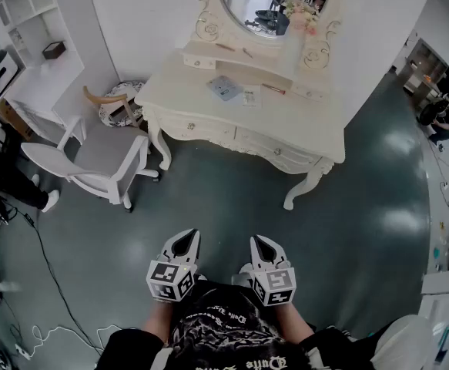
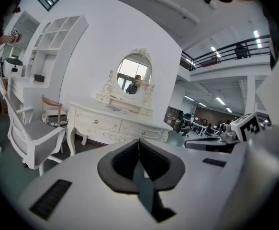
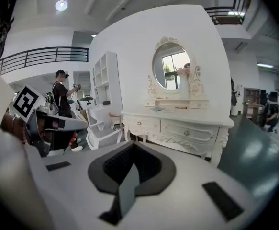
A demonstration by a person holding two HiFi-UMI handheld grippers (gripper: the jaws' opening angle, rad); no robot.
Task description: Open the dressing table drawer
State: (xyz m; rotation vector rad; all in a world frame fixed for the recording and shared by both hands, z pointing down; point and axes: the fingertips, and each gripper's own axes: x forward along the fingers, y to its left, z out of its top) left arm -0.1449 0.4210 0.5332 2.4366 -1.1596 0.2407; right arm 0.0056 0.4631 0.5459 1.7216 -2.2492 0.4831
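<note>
Facing dressing table (image 1: 305, 120) front edge, well apart, floor (image 1: 224, 203) between.

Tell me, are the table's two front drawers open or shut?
Shut: the left drawer and right drawer sit flush with the table front.

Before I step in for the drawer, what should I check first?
1. Drawers shut: ok, left drawer and right drawer sit flush in the dressing table.
2. Tongs empty: ok, left tongs and right tongs hold nothing.
3. Tongs open for a knob: not ok, both shut.
4. Table in reach: not ok, floor lies between.
5. Chair out of the way: ok, it stands off left.
</note>
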